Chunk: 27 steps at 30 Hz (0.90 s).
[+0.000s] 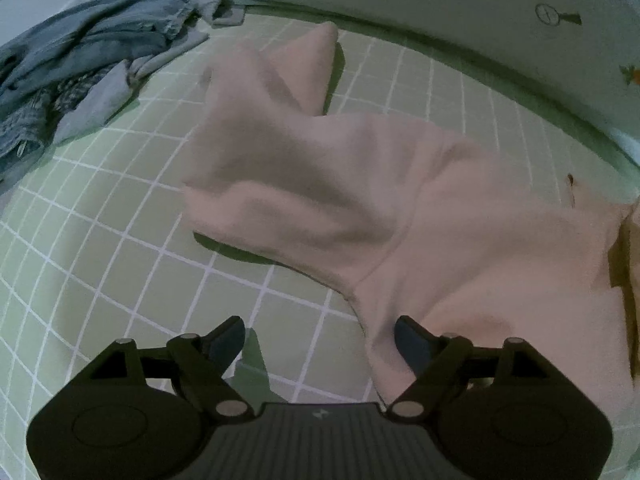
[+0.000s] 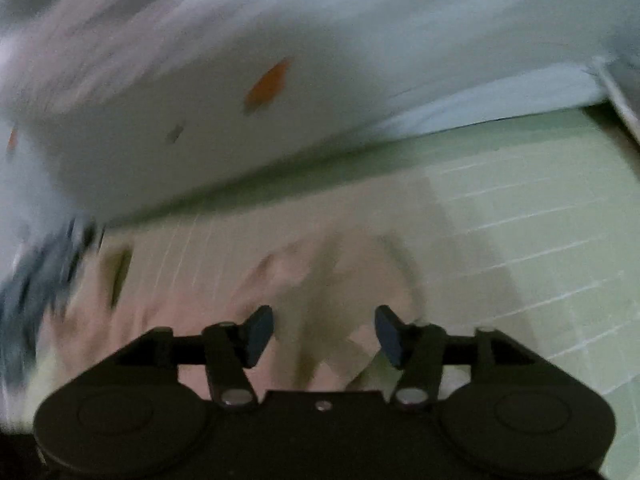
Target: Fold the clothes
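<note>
A pale pink garment (image 1: 360,184) lies rumpled on the green gridded mat (image 1: 120,240), with one leg or sleeve reaching toward the far wall. My left gripper (image 1: 320,340) hovers open at its near edge; the right finger (image 1: 412,344) is over the cloth and the left finger (image 1: 224,340) is over bare mat. In the blurred right wrist view, the same pink garment (image 2: 320,280) lies under my right gripper (image 2: 324,332), which is open with nothing between its fingers.
A heap of blue-grey clothes (image 1: 80,72) sits at the far left of the mat. A white wall or box face with small orange marks (image 2: 268,84) runs along the mat's far edge. Bare mat (image 2: 540,220) lies to the right.
</note>
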Tool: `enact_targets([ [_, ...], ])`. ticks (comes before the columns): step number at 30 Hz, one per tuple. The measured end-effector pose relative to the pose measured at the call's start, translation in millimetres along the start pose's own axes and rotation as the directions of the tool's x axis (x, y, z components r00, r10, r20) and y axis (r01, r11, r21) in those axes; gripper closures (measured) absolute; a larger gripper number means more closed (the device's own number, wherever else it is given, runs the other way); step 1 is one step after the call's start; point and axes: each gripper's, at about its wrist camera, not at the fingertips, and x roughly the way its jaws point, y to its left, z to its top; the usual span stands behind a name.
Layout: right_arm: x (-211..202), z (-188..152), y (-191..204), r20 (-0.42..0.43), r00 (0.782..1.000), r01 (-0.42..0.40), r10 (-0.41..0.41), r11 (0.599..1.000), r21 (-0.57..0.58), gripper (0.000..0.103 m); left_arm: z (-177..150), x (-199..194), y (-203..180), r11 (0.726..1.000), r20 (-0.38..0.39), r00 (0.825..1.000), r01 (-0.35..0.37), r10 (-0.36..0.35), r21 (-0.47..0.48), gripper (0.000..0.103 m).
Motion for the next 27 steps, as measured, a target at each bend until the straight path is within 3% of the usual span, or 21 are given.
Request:
enact_targets([
  [4,23,12,-29,-0.008,0.998,0.064,-0.064,0.992,0.106,0.042,1,3,-2,1.000,-0.010,1.000,-0.004,0.004,0.009,0.020],
  [9,54,15,-27,-0.057,0.995,0.081,-0.080,0.997,0.020,0.045,2,7,0,1.000,-0.024,1.000,-0.005,0.005,0.001,0.020],
  [12,44,17,-25,-0.030,0.993,0.112,-0.112,0.994,-0.010,0.069,3,9,0,1.000,-0.027,1.000,-0.009,0.009,0.003,0.018],
  [13,40,18,-25,-0.021,0.992,0.122,-0.123,0.992,-0.020,0.089,3,9,0,1.000,-0.027,1.000,-0.010,0.010,0.004,0.017],
  [14,37,19,-25,-0.012,0.991,0.133,-0.133,0.991,-0.030,0.098,3,10,0,1.000,-0.026,1.000,-0.012,0.012,0.004,0.017],
  [19,20,23,-23,0.036,0.982,0.186,-0.184,0.980,-0.077,0.099,3,11,1,1.000,-0.023,1.000,-0.016,0.017,0.010,0.014],
  [20,10,26,-24,0.067,0.975,0.219,-0.213,0.972,-0.087,0.099,3,11,1,1.000,-0.022,1.000,-0.016,0.016,0.011,0.014],
  [22,-20,35,-30,0.170,0.936,0.327,-0.308,0.939,-0.104,0.099,3,11,2,1.000,-0.021,1.000,-0.015,0.016,0.014,0.013],
  [25,-59,52,-45,0.320,0.834,0.490,-0.450,0.870,-0.054,0.099,3,11,4,1.000,-0.016,1.000,-0.015,0.015,0.013,0.012],
  [26,-63,54,-51,0.324,0.815,0.515,-0.480,0.856,-0.030,0.098,3,11,4,1.000,-0.013,1.000,-0.015,0.015,0.011,0.012],
  [27,-60,52,-57,0.299,0.816,0.523,-0.495,0.852,-0.016,0.096,3,11,4,1.000,-0.013,1.000,-0.014,0.014,0.008,0.012],
])
